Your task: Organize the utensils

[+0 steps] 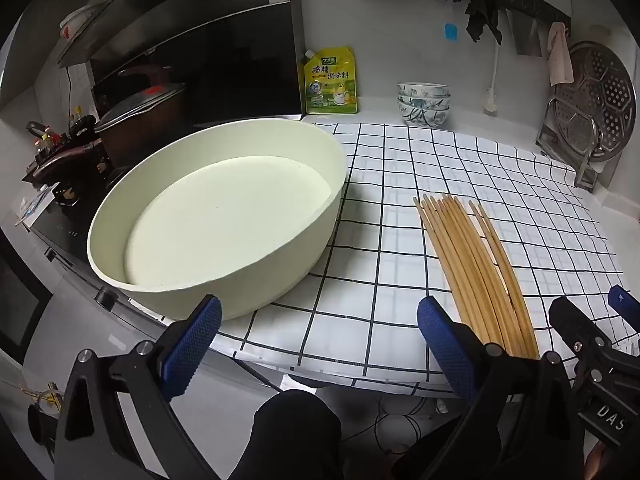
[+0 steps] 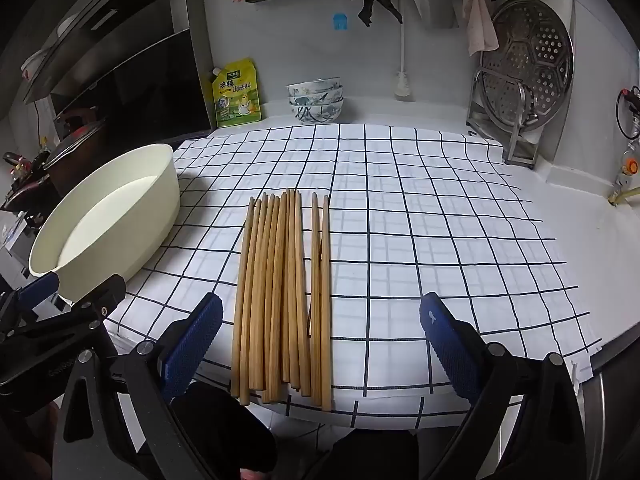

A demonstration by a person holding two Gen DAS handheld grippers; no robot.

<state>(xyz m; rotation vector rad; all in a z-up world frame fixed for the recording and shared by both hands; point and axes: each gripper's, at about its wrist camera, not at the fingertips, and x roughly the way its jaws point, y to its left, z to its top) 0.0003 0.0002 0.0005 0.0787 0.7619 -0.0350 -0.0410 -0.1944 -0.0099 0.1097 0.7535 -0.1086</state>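
The left gripper has its jaws spread wide, the blue ribbed pads well apart with nothing between them and nothing touched; it hangs tilted down at the near edge of the counter, with the cream tub just ahead on its left side. The right gripper stands just as wide, empty too, its blue pads flanking the near ends of the chopsticks without reaching them. In the right wrist view the left gripper shows at the lower left, close by the tub's near wall.

The chopsticks lie flat on the checked cloth, thick ends toward the counter edge and a little past it: a tight bundle side by side, and a pair just to its right with a narrow gap between. The tub sits on the left part of the cloth, apart from the chopsticks, and nothing is in it.

Farther back stand stacked patterned bowls, a yellow seasoning pouch and a steamer rack leaning in its stand by the wall
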